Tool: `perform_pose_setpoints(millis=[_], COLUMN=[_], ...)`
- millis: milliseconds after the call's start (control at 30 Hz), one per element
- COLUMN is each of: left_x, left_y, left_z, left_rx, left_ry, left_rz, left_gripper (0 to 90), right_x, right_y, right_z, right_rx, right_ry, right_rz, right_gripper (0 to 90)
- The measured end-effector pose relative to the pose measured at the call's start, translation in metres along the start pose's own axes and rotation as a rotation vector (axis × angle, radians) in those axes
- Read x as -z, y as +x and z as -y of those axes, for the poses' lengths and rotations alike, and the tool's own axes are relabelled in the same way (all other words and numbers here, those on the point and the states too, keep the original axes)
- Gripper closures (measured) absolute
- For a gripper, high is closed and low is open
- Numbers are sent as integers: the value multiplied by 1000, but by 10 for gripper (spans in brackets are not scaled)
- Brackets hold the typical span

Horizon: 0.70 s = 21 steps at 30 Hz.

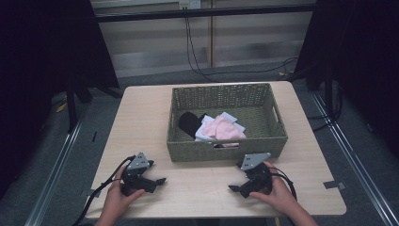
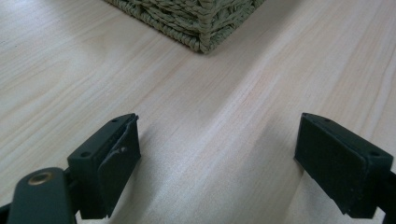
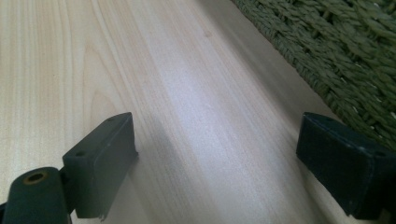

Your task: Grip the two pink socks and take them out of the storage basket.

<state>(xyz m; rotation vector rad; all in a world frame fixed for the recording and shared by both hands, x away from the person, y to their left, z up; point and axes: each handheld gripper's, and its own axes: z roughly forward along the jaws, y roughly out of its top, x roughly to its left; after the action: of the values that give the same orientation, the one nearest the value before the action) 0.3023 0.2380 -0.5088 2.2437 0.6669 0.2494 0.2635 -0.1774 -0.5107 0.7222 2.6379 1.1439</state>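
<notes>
Two hands are resting at the near edge of the wooden table (image 1: pixel 150 108), each holding a gripper: the left gripper (image 1: pixel 162 180) is lying near the left front corner with its jaws spread wide over bare wood, and the right gripper (image 1: pixel 233 188) is lying just in front of the basket's right front corner, its jaws likewise standing wide apart with nothing between them. Beyond both grippers, the green woven basket (image 1: pixel 226 150) is sitting in the middle of the table, holding a black cloth (image 1: pixel 189 122) at its left, touching a pink cloth (image 1: pixel 223 128) that is lying over white cloth (image 1: pixel 231 117).
</notes>
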Motion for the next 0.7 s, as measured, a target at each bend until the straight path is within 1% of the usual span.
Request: perform_pose_setpoints(millis=[167,267,333,367,400,433,467,500,533,567,600,633,667,700], left_x=[0,0,0,0,0,0,0,0,0,0,0,0,0,0], left_y=[0,0,0,0,0,0,0,0,0,0,0,0,0,0], left_z=[0,0,0,0,0,0,0,0,0,0,0,0,0,0], left_rx=[-1,0,-2,-1,-1,-1,-1,-2,-1,-2,-2,-1,-1,-2], left_ry=[1,0,2,2,2,2,2,2,2,2,2,2,2,2], left_rz=[0,0,-1,-1,-1,0,0,-1,-1,-1,-1,-1,-1,-1], left_gripper=[135,135,135,135,135,135,135,135,135,135,135,135,135,135], right_x=[0,1,5,7,7,12,12,14,18,24,24,30,32,34], right_y=[0,0,-1,-2,-2,-4,-4,-5,-6,-6,-6,-6,-5,-4], right_z=[0,1,-4,-9,-9,-14,-14,-18,-22,-32,-32,-43,-47,-51], right_rx=[-3,-17,-21,-17,-17,-30,-30,-37,-37,-5,-5,8,22,20], right_ry=[0,2,54,102,102,112,112,118,128,170,170,217,241,267], right_rz=[7,13,16,14,14,-17,-17,-44,-46,-51,-51,-63,-62,-67], right_gripper=[111,115,155,161,161,197,197,220,227,227,227,226,227,227])
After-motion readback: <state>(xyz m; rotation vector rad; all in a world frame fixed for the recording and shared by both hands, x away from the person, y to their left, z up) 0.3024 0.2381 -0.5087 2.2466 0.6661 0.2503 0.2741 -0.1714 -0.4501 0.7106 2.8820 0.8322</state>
